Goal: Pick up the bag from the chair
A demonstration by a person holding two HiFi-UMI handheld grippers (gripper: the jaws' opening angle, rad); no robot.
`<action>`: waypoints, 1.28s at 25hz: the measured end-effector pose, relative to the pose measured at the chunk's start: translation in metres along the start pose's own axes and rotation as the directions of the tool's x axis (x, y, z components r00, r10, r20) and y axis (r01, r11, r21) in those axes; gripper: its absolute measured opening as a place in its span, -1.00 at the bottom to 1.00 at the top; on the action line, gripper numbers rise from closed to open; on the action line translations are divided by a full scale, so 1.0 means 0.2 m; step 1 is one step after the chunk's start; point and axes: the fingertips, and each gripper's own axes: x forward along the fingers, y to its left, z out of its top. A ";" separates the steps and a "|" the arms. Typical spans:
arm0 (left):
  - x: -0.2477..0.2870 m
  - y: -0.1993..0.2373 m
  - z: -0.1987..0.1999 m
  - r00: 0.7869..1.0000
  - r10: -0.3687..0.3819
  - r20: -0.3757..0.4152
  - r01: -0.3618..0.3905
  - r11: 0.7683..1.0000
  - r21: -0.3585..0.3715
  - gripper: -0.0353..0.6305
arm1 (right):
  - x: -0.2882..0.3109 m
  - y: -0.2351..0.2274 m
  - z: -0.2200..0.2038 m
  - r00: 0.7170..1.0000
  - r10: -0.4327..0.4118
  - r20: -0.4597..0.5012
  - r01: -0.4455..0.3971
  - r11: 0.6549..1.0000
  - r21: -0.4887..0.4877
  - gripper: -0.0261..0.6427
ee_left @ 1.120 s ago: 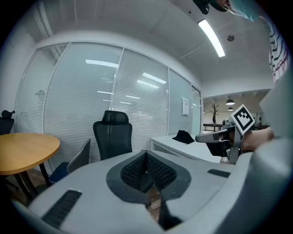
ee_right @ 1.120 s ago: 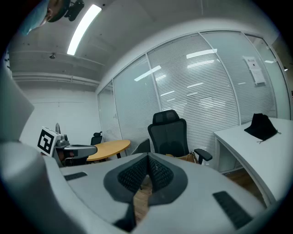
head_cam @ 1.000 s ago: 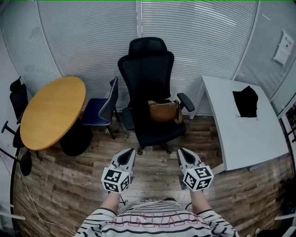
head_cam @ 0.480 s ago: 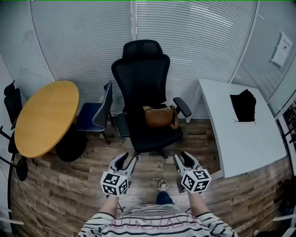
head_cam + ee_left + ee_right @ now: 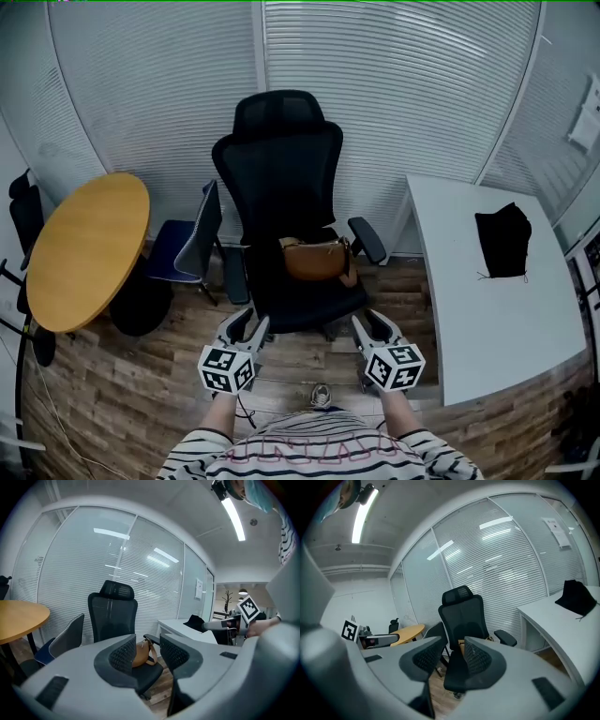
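A brown leather bag (image 5: 316, 259) with a strap lies on the seat of a black mesh office chair (image 5: 283, 187). In the left gripper view the bag (image 5: 142, 652) shows through the gap between the jaws. Both grippers hover over the floor in front of the chair, short of the seat. My left gripper (image 5: 246, 325) is open and holds nothing. My right gripper (image 5: 368, 326) is open too, with the chair (image 5: 461, 620) seen beyond its jaws. In the right gripper view the bag is mostly hidden behind the jaws.
A round wooden table (image 5: 86, 246) stands to the left, with a blue-and-grey chair (image 5: 192, 244) between it and the office chair. A white desk (image 5: 497, 300) on the right carries a black cloth item (image 5: 504, 242). Blinds cover the glass wall behind. The floor (image 5: 122, 403) is wood plank.
The person has stepped closer to the chair; chair and bag sit nearer the grippers. Both grippers stay open and side by side.
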 end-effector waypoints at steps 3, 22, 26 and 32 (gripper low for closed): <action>0.14 0.02 0.03 0.999 0.034 0.000 -0.034 0.999 -0.008 -0.49 | 0.08 -0.12 0.04 1.000 0.023 -0.014 -0.023 1.000 0.001 -0.50; 0.71 0.31 -0.21 0.981 0.080 -0.178 -0.097 0.992 -0.086 -0.38 | 0.56 -0.56 0.00 0.993 -0.017 -0.113 0.026 0.997 0.079 -0.50; 0.90 0.45 -0.22 0.979 0.052 -0.197 -0.072 0.993 -0.095 -0.37 | 0.73 -0.65 0.01 0.990 -0.078 -0.117 0.088 0.992 0.086 -0.50; 1.19 0.65 -0.25 0.973 0.007 -0.232 -0.029 0.995 -0.093 -0.37 | 0.99 -0.79 -0.04 0.974 -0.174 -0.147 0.191 0.975 0.111 -0.50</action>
